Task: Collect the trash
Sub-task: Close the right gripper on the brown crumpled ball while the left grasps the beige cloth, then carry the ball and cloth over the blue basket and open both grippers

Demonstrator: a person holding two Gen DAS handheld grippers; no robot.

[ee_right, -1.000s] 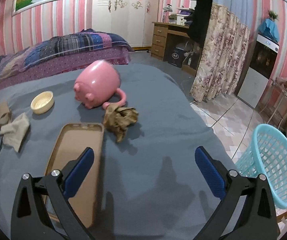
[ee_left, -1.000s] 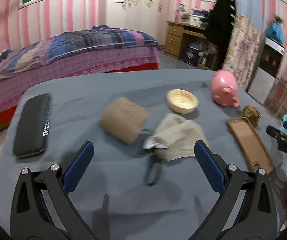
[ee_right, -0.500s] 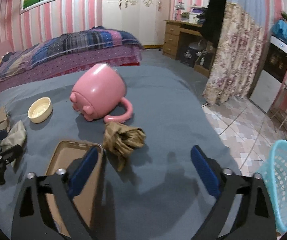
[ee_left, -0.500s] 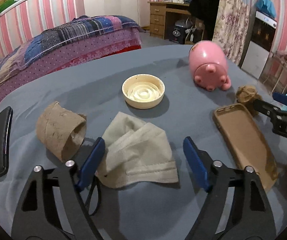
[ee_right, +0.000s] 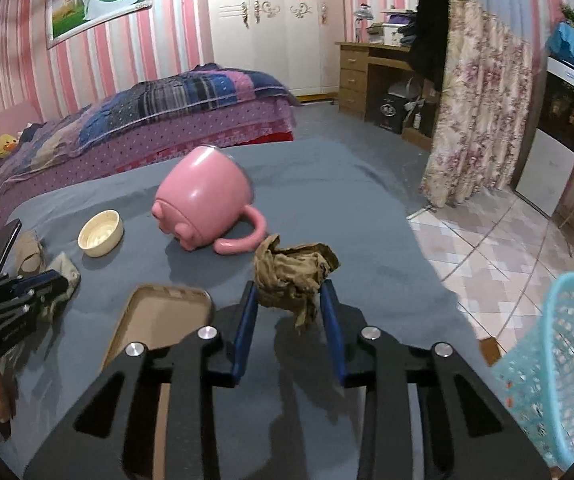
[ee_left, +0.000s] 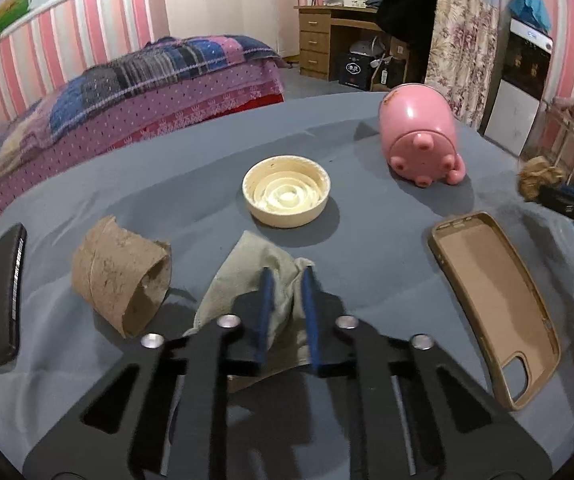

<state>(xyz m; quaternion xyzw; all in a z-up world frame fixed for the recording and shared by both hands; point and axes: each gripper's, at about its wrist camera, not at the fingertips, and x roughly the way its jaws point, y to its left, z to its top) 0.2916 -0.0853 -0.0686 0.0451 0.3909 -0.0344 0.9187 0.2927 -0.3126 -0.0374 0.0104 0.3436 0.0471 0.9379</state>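
Observation:
My left gripper [ee_left: 285, 276] is shut on a beige used face mask [ee_left: 247, 268] that lies on the grey table cloth [ee_left: 367, 248]. A brown cardboard roll [ee_left: 121, 276] lies just left of it. My right gripper [ee_right: 289, 288] is shut on a crumpled brown paper wad [ee_right: 293, 276] and holds it a little above the cloth, in front of the pink mug. The wad also shows at the right edge of the left wrist view [ee_left: 539, 176]. A light blue trash basket [ee_right: 559, 360] stands on the floor at the right.
A pink pig mug [ee_right: 207, 204] lies on its side. A cream round lid [ee_left: 287, 196], a brown phone case [ee_left: 495, 300] and a black case [ee_left: 5, 292] lie on the table. A bed [ee_right: 127, 120] stands behind it, tiled floor to the right.
Both grippers moved forward and closed: the left onto the face mask, the right onto the brown paper wad, which is now lifted off the cloth.

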